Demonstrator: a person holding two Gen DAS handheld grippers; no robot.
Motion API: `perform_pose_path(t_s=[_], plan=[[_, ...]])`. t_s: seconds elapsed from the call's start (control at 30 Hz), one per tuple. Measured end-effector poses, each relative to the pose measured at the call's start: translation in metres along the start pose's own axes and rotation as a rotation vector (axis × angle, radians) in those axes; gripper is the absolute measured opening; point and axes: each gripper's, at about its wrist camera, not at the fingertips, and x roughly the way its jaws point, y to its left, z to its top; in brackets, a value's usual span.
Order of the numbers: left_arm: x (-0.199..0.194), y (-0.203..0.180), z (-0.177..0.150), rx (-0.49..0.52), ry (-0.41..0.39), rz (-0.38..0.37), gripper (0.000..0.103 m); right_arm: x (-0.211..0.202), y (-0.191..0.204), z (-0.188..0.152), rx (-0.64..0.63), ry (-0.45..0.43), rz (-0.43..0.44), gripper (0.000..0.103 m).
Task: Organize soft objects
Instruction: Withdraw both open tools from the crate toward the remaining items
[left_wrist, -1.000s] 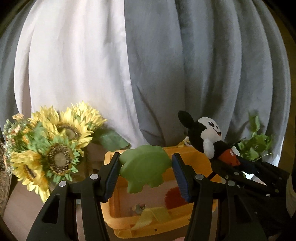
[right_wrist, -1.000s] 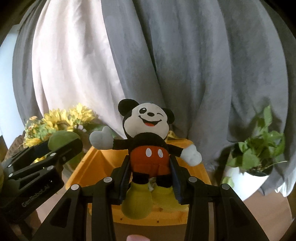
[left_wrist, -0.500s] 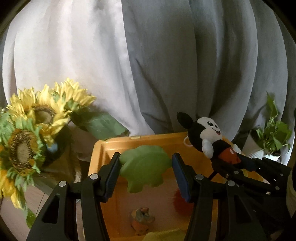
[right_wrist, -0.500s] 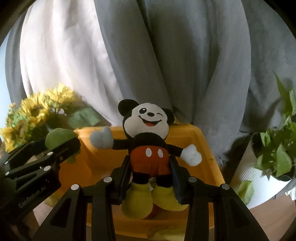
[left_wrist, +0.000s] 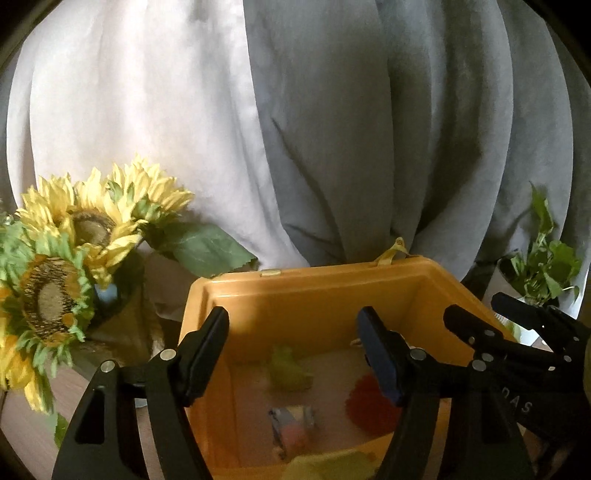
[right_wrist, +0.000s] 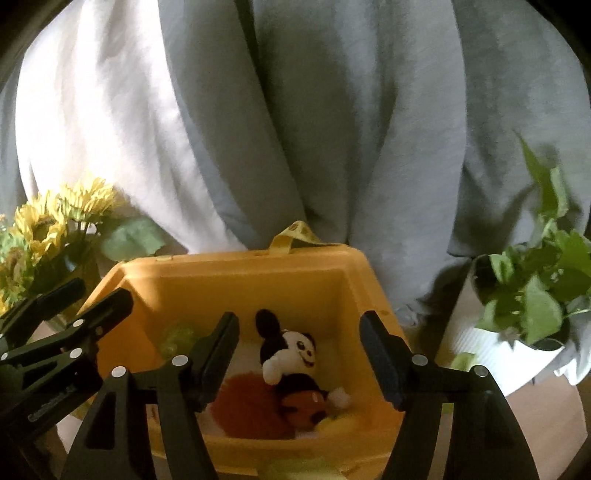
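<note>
The orange bin (right_wrist: 236, 273) sits in front of the curtains (left_wrist: 332, 129), and the soft things lie on its pale floor. From left to right in the right wrist view: a green toy (right_wrist: 177, 338) near the left wall, a red fuzzy one (right_wrist: 243, 402) in the middle, and the mouse (right_wrist: 295, 369) lying on its back, half across the red one, head toward the far wall. In the left wrist view the green toy (left_wrist: 286, 371) lies toward the back, a small pale, bluish item (left_wrist: 291, 424) nearer the front (too blurred to name), and the red one (left_wrist: 369, 410) to the right.

The left gripper (left_wrist: 295, 354) hangs over the bin with its fingers spread and nothing between them; the green toy lies below, apart from them. The right gripper (right_wrist: 301, 358) is also spread wide and holds nothing, with the mouse down in the bin beneath the gap.

Sunflowers (left_wrist: 66, 251) stand just left of the bin, and a potted plant (right_wrist: 528, 288) stands to its right. A yellow strap (right_wrist: 295, 236) pokes up behind the far rim. Neither gripper touches the bin walls.
</note>
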Motion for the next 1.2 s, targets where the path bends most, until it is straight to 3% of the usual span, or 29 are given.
perform_pose_path(t_s=[0.8, 1.2], plan=[[-0.133, 0.0, -0.003, 0.01, -0.092, -0.025, 0.073, -0.138, 0.011, -0.014, 0.036, -0.097, -0.077, 0.069], [-0.19, 0.007, -0.025, 0.056, -0.105, -0.073, 0.074, -0.199, 0.024, -0.035, 0.065, -0.14, -0.126, 0.069]])
